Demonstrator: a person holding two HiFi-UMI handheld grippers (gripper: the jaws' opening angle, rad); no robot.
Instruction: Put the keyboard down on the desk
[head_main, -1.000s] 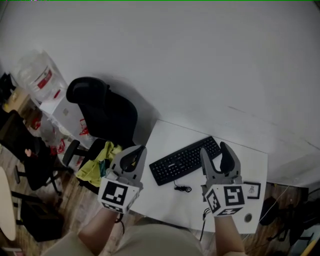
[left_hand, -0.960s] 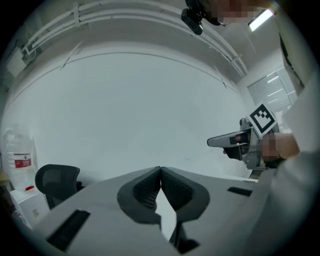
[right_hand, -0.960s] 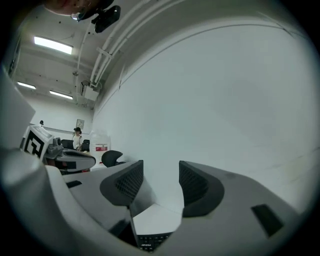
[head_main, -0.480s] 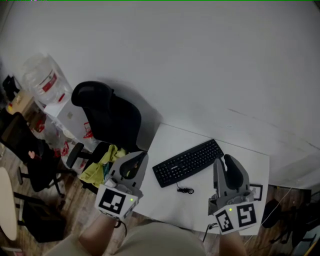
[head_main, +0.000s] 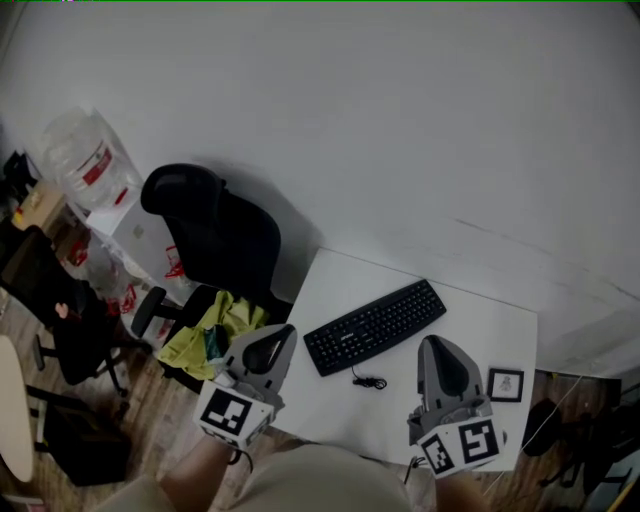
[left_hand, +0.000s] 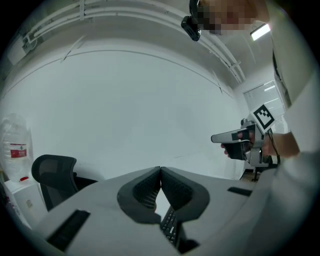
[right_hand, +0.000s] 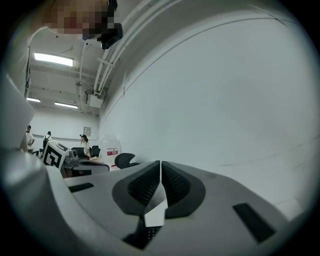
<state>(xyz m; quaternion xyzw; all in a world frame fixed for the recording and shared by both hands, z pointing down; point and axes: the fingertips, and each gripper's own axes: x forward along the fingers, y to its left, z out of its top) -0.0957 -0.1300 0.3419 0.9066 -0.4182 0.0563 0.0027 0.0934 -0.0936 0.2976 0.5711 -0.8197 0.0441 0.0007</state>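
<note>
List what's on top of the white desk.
A black keyboard lying flat, its coiled cable beside it, a small framed card near the right edge. The right gripper, closing empty, covers part of the desk.

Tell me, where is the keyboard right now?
In the head view, the black keyboard lies at an angle on the white desk, left of centre. A small cable sits just in front of it and the black office chair stands to its left.
</note>
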